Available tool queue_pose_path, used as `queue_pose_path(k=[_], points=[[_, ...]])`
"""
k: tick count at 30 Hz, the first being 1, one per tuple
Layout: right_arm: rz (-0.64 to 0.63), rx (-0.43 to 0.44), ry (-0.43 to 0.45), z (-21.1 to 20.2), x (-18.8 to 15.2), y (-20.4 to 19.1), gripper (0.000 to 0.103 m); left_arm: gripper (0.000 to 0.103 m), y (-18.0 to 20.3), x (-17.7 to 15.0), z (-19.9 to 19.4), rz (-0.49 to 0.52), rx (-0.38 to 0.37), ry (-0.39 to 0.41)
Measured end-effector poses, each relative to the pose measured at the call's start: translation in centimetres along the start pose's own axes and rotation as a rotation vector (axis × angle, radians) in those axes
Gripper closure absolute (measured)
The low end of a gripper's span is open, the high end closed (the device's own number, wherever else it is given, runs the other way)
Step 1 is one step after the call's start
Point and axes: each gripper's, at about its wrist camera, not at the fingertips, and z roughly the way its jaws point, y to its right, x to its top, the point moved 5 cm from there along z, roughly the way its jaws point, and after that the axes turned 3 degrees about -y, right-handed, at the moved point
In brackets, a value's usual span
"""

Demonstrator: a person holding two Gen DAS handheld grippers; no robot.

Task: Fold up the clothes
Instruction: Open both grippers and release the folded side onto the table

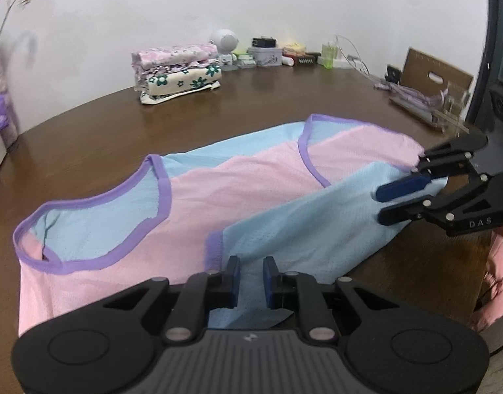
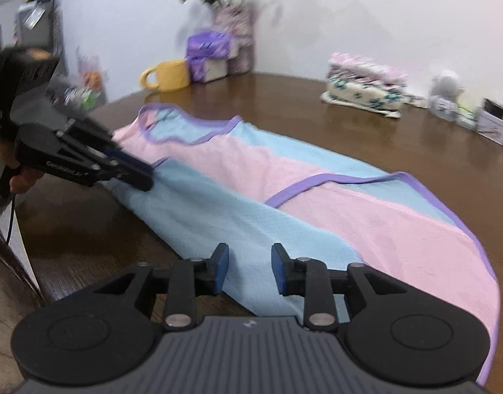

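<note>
I see the brown table point(image 1: 284, 98) w/ the pink-blue vest point(image 1: 218, 190) spread flat mid-table. Folded stack point(image 1: 179, 72) at 11 o'clock. My left gripper point(image 1: 251, 279) and right gripper point(image 2: 249, 269) both gape over the blue flap, fingers apart, gripping nothing.

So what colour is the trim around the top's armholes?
Purple trim on the pink and blue top, clearest in the left wrist view.
</note>
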Motion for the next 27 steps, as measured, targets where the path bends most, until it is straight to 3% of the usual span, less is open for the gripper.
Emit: queue_pose_path(k=[9, 20, 27], points=[[0.149, -0.173, 0.012, -3.7, -3.5, 3.9, 0.074, 0.089, -1.6, -2.6, -3.0, -0.086, 0.049, 0.011], [0.220, -0.261, 0.055, -5.7, -5.2, 6.3, 0.074, 0.089, -3.0, -3.7, -3.7, -0.140, 0.086, 0.029], [0.249, -0.293, 0.033, -5.7, -6.3, 7.2, 0.074, 0.089, -4.3, -4.6, -4.2, -0.183, 0.117, 0.031]])
